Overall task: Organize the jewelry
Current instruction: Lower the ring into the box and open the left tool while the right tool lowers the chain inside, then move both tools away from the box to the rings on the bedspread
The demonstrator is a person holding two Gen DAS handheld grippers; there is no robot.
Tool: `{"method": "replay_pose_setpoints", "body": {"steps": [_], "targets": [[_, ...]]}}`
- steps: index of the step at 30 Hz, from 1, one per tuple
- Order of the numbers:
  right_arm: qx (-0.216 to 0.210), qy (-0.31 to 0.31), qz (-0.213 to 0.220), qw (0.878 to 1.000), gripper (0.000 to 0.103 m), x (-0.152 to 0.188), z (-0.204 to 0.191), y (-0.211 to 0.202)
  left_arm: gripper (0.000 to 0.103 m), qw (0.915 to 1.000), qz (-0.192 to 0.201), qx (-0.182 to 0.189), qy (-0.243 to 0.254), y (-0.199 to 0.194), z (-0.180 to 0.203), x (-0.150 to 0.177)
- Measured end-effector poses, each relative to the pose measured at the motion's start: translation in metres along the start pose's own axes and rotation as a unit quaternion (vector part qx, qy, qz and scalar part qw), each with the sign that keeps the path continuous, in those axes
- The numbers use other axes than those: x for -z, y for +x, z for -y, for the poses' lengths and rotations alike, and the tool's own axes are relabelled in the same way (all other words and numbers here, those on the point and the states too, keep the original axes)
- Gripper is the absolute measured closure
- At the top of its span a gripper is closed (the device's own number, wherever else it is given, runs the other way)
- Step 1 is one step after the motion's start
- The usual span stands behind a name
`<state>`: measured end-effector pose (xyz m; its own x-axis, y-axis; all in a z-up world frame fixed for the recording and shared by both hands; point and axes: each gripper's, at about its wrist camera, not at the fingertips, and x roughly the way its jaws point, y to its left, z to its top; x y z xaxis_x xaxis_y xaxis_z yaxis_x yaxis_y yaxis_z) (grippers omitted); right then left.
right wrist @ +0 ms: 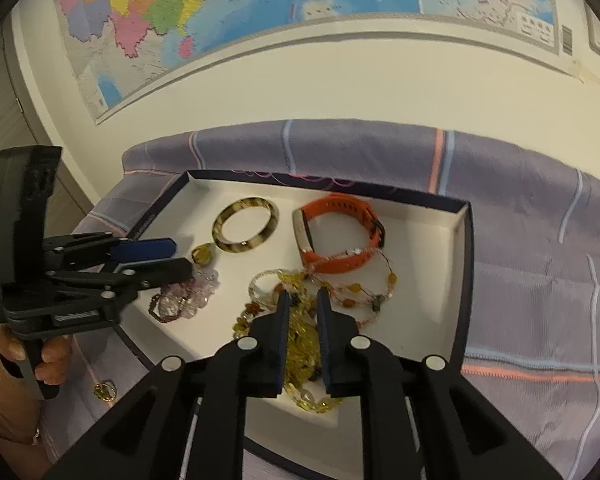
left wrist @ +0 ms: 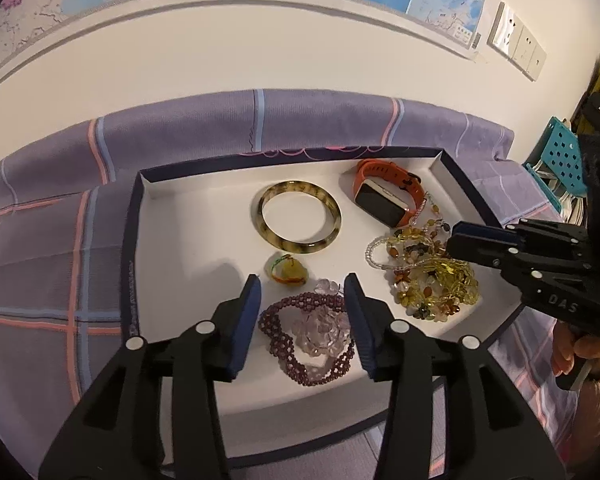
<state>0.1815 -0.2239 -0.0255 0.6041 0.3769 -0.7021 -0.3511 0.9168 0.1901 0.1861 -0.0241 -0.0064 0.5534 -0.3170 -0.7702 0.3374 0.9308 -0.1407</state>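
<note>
Left wrist view: my left gripper is spread, empty, above the garnet bead bracelet in the tray.
Risk there: beads snag the pale crystal strand and lift both.
Right wrist view: my right gripper is narrowly parted around the yellow bead tangle; probably no pinch, hard to tell.
Risk there: the tangle drags the orange watch.

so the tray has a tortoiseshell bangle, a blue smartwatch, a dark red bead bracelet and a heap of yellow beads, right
Nearly. The smartwatch has an orange strap, not blue, as both wrist views show. The rest stands: the tortoiseshell bangle, the dark red bead bracelet and the heap of yellow beads all lie in the tray.
</note>
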Motion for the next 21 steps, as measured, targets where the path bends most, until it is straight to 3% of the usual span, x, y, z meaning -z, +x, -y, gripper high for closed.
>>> {"method": "replay_pose_setpoints", "body": {"steps": [7, 10, 15, 21], "targets": [[-0.005, 0.012, 0.020, 1.000, 0.063, 0.009, 0.002, -0.019, 0.055, 0.9993, 0.038, 0.003, 0.004, -0.034, -0.003, 0.012], [-0.013, 0.005, 0.030, 0.999, 0.057, 0.014, -0.007, -0.030, 0.052, 0.9984, 0.057, 0.004, 0.006, -0.052, -0.005, 0.020], [-0.040, -0.021, 0.039, 0.998, 0.055, 0.030, -0.033, -0.049, 0.048, 0.9963, 0.084, 0.003, 0.021, -0.084, -0.003, 0.044], [-0.078, -0.064, 0.026, 0.995, 0.054, 0.063, -0.071, -0.061, 0.048, 0.9970, 0.070, 0.002, 0.033, -0.099, -0.003, 0.082]]}}
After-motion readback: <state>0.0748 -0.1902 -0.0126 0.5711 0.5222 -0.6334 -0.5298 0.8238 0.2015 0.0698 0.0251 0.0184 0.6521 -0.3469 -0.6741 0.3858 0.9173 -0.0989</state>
